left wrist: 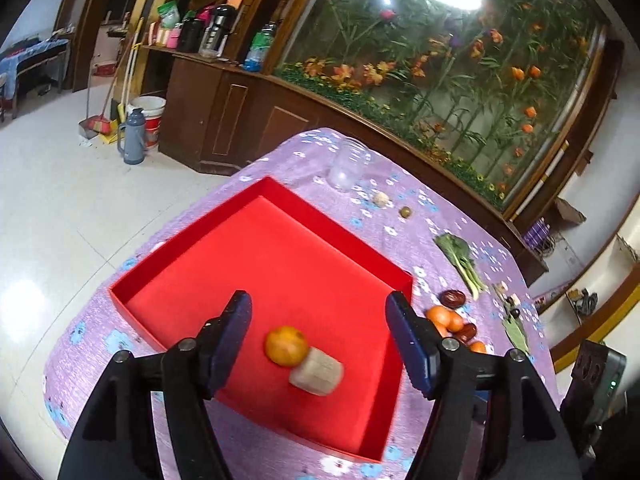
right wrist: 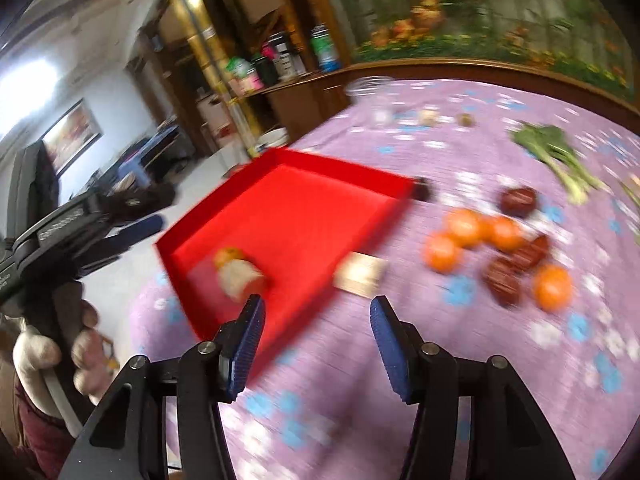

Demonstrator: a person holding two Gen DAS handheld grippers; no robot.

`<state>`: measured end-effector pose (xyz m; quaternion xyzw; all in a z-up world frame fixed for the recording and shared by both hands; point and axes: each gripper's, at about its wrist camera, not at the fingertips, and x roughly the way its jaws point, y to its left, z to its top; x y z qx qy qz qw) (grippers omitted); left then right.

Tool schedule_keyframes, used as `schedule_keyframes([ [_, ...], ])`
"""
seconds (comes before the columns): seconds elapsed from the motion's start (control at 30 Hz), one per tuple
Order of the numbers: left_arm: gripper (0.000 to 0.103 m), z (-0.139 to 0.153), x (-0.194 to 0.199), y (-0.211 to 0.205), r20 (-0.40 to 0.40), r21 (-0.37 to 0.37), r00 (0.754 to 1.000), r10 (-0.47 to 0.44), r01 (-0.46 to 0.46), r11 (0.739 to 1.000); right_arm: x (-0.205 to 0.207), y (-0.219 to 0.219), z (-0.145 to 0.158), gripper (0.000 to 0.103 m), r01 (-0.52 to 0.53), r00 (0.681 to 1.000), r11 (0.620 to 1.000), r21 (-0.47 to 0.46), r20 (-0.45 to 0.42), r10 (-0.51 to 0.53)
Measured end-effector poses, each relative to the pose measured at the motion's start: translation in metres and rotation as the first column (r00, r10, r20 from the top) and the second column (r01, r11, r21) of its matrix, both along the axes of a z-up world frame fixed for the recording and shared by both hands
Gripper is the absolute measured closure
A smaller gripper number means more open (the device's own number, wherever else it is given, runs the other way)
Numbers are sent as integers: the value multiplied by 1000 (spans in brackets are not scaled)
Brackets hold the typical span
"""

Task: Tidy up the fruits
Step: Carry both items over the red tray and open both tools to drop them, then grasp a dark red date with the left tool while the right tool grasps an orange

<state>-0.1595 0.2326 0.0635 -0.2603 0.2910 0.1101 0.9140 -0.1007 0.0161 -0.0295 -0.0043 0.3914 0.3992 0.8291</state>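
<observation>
A red tray (left wrist: 192, 264) is sitting on a purple flowered tablecloth (left wrist: 400, 208), holding one orange (left wrist: 286, 345) with a pale beige block (left wrist: 317, 372) touching it. The left gripper (left wrist: 319, 334) is hovering above that pair, its blue-padded fingers (left wrist: 234, 334) standing wide apart with nothing pressed between them. The right gripper (right wrist: 316, 344) is pointing at bare cloth just beside the tray's near edge, its fingers (right wrist: 249, 344) also spread and gripping nothing; that view is blurred. Outside the tray, a cluster of oranges (right wrist: 464, 226) and dark red dates (right wrist: 503, 276) is lying on the cloth, with a leafy green (right wrist: 554, 152) beyond them and a clear jar (left wrist: 348, 164) near the far edge. A second beige block (right wrist: 362, 274) is lying just beside the tray's right wall. A hand (right wrist: 86, 344) is gripping the left gripper's handle.
</observation>
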Motion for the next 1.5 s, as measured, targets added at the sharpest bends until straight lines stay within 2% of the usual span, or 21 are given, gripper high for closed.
schedule_keyframes([
  [0.2, 31, 6, 14, -38, -20, 33, 997, -75, 76, 997, 9, -99, -8, 41, 187, 982, 982, 2, -19, -187],
  [0.33, 31, 4, 30, -73, -53, 68, 987, -154, 157, 985, 17, -161, -10, 40, 308, 951, 951, 7, -24, -308],
  [0.53, 31, -5, 55, -126, -115, 104, 957, -267, 279, 955, 27, -213, -15, 40, 408, 913, 913, 19, -33, -408],
  [0.83, 31, -24, 84, -180, -177, 145, 903, -392, 418, 897, 45, -240, -20, 40, 466, 884, 885, 9, -25, -466],
  [1.0, 32, -35, 108, -200, -216, 197, 882, -419, 460, 866, 64, -246, -23, 40, 502, 864, 865, -12, -19, -502],
  [1.07, 42, -39, 118, -206, -226, 204, 874, -429, 473, 857, 73, -247, -23, 40, 512, 858, 859, -22, -19, -513],
  [1.13, 48, -42, 129, -212, -243, 216, 865, -439, 490, 845, 81, -247, -24, 40, 518, 855, 855, -32, -21, -519],
  [1.2, 49, -47, 140, -219, -266, 248, 859, -438, 500, 829, 88, -247, -26, 40, 522, 851, 852, -44, -28, -524],
  [1.27, 57, -54, 149, -224, -295, 269, 850, -437, 513, 815, 95, -247, -29, 40, 522, 851, 852, -52, -36, -524],
  [1.5, 57, -78, 170, -223, -351, 250, 833, -429, 524, 814, 105, -240, -37, 40, 502, 861, 860, -88, -38, -507],
])
